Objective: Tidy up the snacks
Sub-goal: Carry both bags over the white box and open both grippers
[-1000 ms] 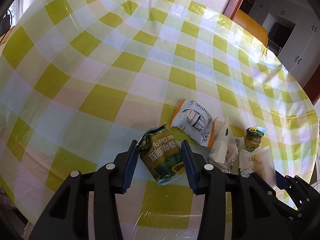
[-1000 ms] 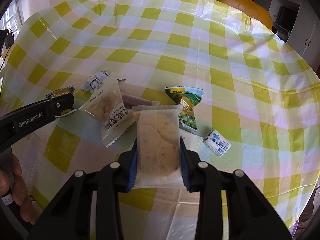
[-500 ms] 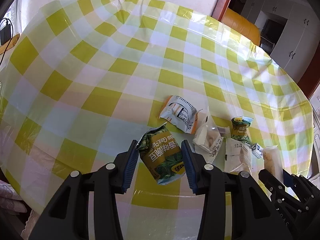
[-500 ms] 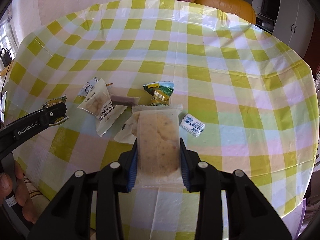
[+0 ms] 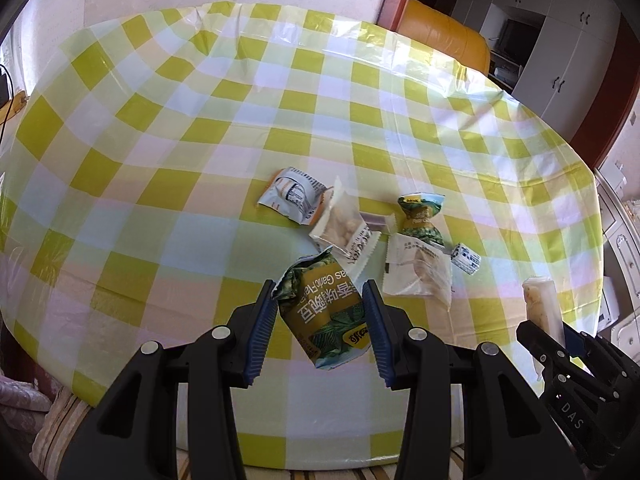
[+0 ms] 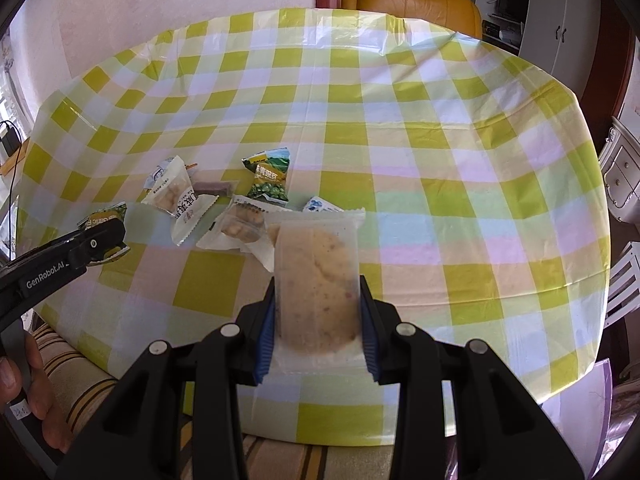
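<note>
My left gripper (image 5: 320,300) is shut on a green and gold pea snack packet (image 5: 326,312) and holds it above the table's near edge. My right gripper (image 6: 318,292) is shut on a clear-wrapped pale cake (image 6: 316,276), also lifted; it shows at the right of the left wrist view (image 5: 540,308). On the checked tablecloth (image 5: 200,160) lie several snacks: an orange and white packet (image 5: 290,196), a clear packet of nuts (image 5: 344,226), a green pea packet (image 5: 420,216), a clear biscuit packet (image 5: 420,272), a small blue and white candy (image 5: 466,258) and a brown bar (image 6: 214,188).
An orange chair (image 5: 444,36) stands behind the round table. White cabinets (image 5: 560,40) are at the back right. A white dresser (image 6: 622,176) is at the right. A striped cushion (image 6: 80,392) lies below the near table edge.
Both grippers have pulled back and up from the table with their packets, so the snack pile looks smaller and farther away. Both grips are unchanged.
</note>
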### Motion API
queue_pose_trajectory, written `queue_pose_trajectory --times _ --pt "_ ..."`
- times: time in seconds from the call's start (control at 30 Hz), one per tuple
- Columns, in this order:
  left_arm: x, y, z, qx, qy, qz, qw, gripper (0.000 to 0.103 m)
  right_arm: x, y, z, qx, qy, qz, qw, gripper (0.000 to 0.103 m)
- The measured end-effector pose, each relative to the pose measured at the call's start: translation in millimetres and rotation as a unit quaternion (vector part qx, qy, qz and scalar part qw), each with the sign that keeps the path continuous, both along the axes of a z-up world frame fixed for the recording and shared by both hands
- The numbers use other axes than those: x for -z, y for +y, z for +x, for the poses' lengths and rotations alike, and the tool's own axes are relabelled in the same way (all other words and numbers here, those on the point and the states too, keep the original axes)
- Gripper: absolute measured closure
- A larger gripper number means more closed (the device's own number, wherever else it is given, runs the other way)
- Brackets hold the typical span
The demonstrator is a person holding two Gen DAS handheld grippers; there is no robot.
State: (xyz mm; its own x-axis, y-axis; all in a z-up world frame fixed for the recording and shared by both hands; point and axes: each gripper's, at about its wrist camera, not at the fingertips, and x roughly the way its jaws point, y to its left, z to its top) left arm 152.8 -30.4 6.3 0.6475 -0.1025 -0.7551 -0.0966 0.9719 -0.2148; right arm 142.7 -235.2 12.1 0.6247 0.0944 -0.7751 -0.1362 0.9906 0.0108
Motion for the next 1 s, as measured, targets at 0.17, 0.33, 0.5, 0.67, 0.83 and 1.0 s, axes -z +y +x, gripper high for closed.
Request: queue_pose_trajectory --times 0.17,0.33,0.5,0.67,0.83,1.0 --pt "-5 -26 -8 0.033 0.000 0.002 0.9995 0.061 -3 -24 -14 0.020 -0.002 0.009 1.000 0.067" --pt "-9 -58 -15 0.075 0.002 0.002 0.9972 0.061 -3 -50 -28 0.043 -0.002 0.014 0.999 0.067" --pt "-11 -92 -20 0.119 0.007 0.004 0.9928 0.061 -1 -79 -39 0.070 -0.001 0.016 0.997 0.067" --pt "-11 -125 -25 0.163 0.017 0.002 0.9865 0.061 6 -113 -50 0.104 0.005 0.015 0.994 0.067" --pt "-10 -163 -30 0.215 0.031 -0.005 0.9761 0.061 17 -153 -61 0.146 0.016 0.013 0.989 0.067" --pt "-5 -201 -36 0.267 0.050 -0.013 0.9622 0.061 27 -189 -75 0.185 0.026 0.007 0.982 0.067"
